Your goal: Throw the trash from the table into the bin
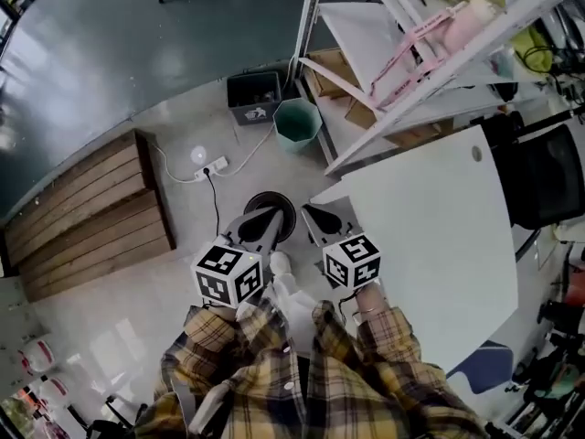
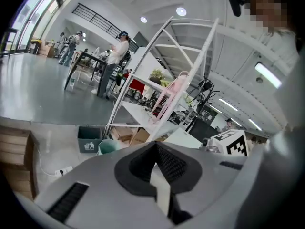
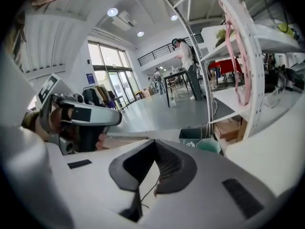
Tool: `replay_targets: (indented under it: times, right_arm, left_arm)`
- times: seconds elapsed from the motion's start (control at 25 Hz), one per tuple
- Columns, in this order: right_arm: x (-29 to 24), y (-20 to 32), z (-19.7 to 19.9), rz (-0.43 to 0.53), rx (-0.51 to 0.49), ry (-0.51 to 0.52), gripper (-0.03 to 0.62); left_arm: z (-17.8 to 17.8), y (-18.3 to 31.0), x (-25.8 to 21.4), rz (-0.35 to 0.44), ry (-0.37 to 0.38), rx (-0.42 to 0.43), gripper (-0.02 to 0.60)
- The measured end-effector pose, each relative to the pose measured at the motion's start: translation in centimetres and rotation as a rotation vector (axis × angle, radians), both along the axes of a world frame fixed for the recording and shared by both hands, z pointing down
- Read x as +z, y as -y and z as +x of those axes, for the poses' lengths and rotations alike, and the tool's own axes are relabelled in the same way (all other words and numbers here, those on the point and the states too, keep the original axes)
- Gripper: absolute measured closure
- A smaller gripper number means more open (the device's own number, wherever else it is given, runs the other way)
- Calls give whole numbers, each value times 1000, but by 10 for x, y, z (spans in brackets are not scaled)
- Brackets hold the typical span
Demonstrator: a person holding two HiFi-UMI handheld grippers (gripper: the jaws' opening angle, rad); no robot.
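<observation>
Nearby, the left gripper (image 1: 272, 218) and right gripper (image 1: 316, 216) are side by side, both closed and empty; the table (image 1: 430, 245) to their right shows no trash, and the teal bin (image 1: 297, 122) stands far ahead, equally near either.

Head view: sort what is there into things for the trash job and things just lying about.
For the job: white table, teal bin, dark bin, left tool, right tool.
Lying about: wooden platform, power strip, shelf rack.
</observation>
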State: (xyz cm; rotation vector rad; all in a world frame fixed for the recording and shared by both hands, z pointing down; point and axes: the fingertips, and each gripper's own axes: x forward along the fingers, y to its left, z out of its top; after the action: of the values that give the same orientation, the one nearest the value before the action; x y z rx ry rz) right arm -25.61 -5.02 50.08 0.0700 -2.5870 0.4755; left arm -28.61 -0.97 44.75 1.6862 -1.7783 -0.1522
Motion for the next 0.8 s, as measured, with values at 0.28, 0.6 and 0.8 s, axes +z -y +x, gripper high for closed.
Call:
replay_targets:
  times: [0.28, 0.6, 0.8]
  right_arm:
    - [-129, 29, 72, 220, 105, 109, 595]
    - [-180, 52, 195, 361, 472, 104, 595]
    - [-198, 45, 238, 371, 626, 109, 595]
  left_arm:
    - [76, 54, -96, 142, 109, 270, 577]
    - [175, 79, -130, 210, 124, 558, 577]
    - [207, 77, -144, 233, 118, 666, 577]
